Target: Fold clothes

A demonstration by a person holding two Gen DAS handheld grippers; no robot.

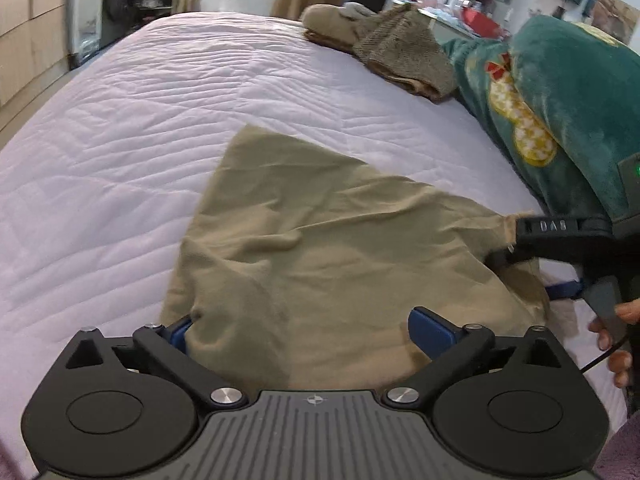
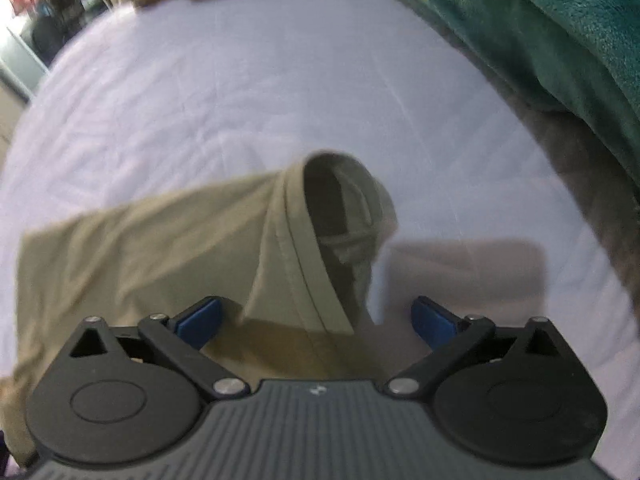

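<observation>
While the khaki garment (image 1: 320, 240) is lying spread on the near part of the quilted white bedcover (image 1: 160, 120), only a rough first fold is being shown: in the left wrist view the cloth is seen as an uneven, wrinkled shape with one pointed corner reaching toward the middle of the bed, and in the right wrist view a hemmed opening (image 2: 340, 216), seemingly a sleeve or leg end, is being left standing up and gaping rather than pressed flat. The left gripper (image 1: 304, 328) is being held with its blue pads wide apart over the near edge of the garment, nothing being pinched between them. The right gripper (image 2: 316, 320) is likewise being held wide, the hem lying between its pads but not being squeezed; its body is also being seen at the garment's right corner in the left wrist view. The task is judged to be at an early to middle stage: flattening of the raised opening and further folding are still being awaited. Farther off, a brown knitted pile (image 1: 400, 52) and a green fleece blanket (image 1: 560, 100) are lying by the far side of the bed, apparently not yet being dealt with.
</observation>
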